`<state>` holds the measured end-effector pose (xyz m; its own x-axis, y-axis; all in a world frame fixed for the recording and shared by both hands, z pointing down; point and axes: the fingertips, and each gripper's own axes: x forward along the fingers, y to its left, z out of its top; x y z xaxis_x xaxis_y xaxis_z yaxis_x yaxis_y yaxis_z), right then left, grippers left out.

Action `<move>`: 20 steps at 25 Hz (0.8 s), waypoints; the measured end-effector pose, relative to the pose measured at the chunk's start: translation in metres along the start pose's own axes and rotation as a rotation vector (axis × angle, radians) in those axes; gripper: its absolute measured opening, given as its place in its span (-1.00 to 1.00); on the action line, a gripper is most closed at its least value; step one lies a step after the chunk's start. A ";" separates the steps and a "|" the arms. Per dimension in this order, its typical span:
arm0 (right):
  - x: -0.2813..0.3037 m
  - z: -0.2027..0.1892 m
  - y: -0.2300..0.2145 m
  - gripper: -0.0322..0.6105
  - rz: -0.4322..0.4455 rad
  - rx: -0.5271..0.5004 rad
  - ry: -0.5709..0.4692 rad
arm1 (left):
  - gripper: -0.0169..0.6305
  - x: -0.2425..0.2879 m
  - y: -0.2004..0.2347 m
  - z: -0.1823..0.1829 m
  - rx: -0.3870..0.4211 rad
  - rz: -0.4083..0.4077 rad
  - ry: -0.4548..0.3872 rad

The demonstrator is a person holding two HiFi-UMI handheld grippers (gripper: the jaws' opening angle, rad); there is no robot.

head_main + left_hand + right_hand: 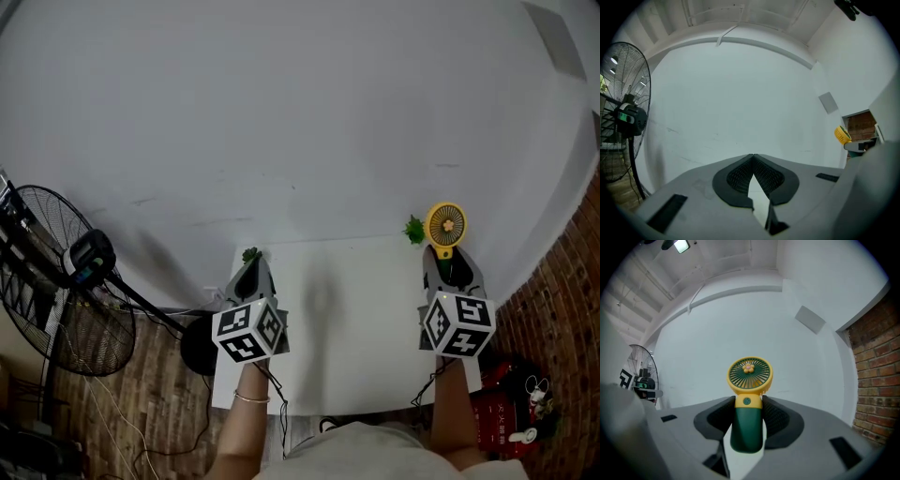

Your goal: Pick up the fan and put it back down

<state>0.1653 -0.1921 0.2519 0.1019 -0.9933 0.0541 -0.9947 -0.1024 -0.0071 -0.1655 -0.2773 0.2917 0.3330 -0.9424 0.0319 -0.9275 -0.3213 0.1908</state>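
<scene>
A small hand fan (445, 225) with a yellow round head and a dark green handle stands upright between the pads of my right gripper (448, 267), at the far right corner of the white table (347, 319). In the right gripper view the jaws are shut on the fan (749, 399) at its handle, just below the head, with my right gripper (749, 405) around it. I cannot tell whether its base touches the table. My left gripper (251, 270) hovers over the table's left side, shut with nothing in it; its tips meet (753, 157). The fan's yellow head (842, 135) shows at far right.
A large black standing fan (56, 281) is on the floor at left, also seen from the left gripper (626, 112). Small green plants sit at the table's far corners (413, 229) (250, 254). A brick wall (562, 281) and a red object (506, 412) lie at right.
</scene>
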 end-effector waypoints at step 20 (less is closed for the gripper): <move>0.050 -0.052 0.078 -0.35 0.185 0.038 0.129 | -0.91 -0.040 0.073 -0.048 -0.011 0.191 0.113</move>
<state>0.0919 -0.2466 0.3063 -0.0875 -0.9806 0.1756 -0.9948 0.0769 -0.0662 -0.2380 -0.2584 0.3517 0.1687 -0.9694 0.1784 -0.9740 -0.1362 0.1810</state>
